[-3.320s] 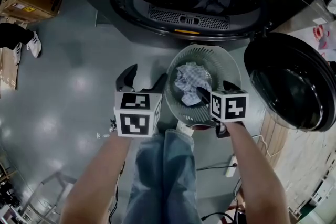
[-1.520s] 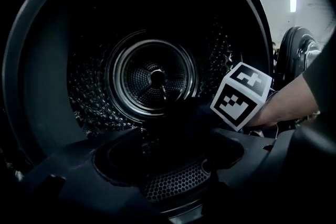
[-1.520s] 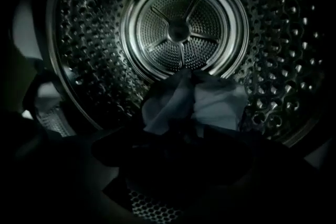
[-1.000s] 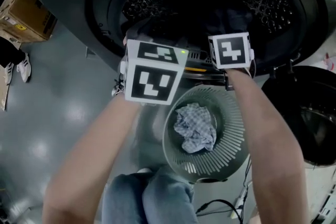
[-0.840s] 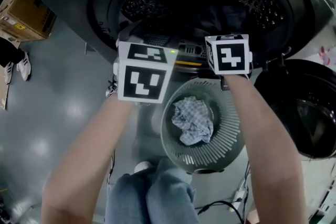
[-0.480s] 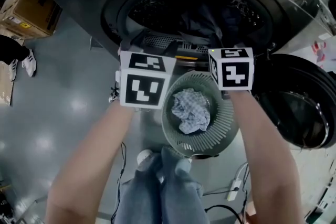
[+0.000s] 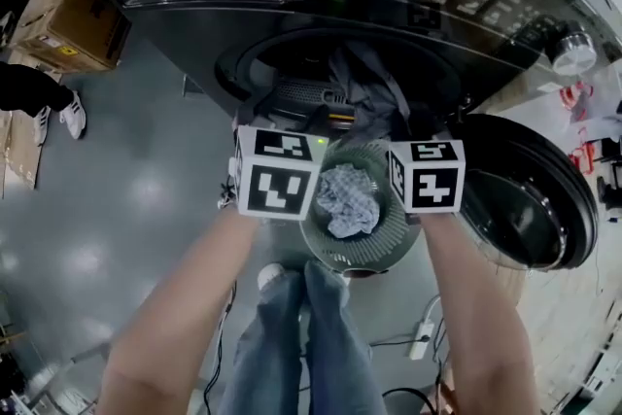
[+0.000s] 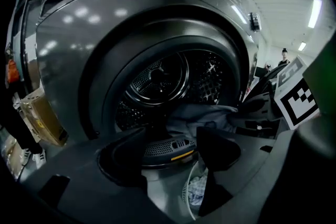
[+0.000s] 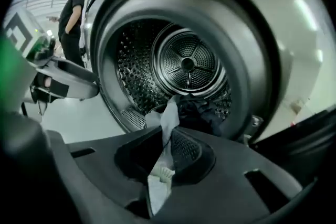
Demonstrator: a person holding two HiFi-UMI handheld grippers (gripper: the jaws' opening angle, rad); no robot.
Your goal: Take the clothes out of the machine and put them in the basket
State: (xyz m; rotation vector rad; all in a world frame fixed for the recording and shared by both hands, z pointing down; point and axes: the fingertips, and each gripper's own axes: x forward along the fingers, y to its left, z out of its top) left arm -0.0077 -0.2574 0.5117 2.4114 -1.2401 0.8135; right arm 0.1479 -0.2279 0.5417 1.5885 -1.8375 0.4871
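The dark washing machine [image 7: 292, 5] stands open, and a grey garment [image 7: 364, 92] trails out of its drum over the rim. My right gripper [image 9: 165, 157] is shut on a light strip of that grey garment [image 9: 169, 118], which runs back to dark clothes [image 9: 202, 110] in the drum. My left gripper [image 8: 170, 157] is open in front of the drum mouth; its jaws have just been closing, with nothing between them. The round slatted basket [image 7: 389, 243] sits on the floor below both marker cubes and holds a checked cloth [image 7: 348, 199].
The machine's round door [image 7: 530, 199] hangs open at the right. Cardboard boxes [image 7: 78, 10] and someone's shoes [image 7: 63, 112] are at the left. A power strip [image 7: 420, 340] and cables lie on the floor by my legs. A person [image 9: 71, 18] stands further off.
Both grippers have drawn back from the drum mouth and risen. The grey garment has come out over the rim with the right gripper. The machine's top panel has come into view.
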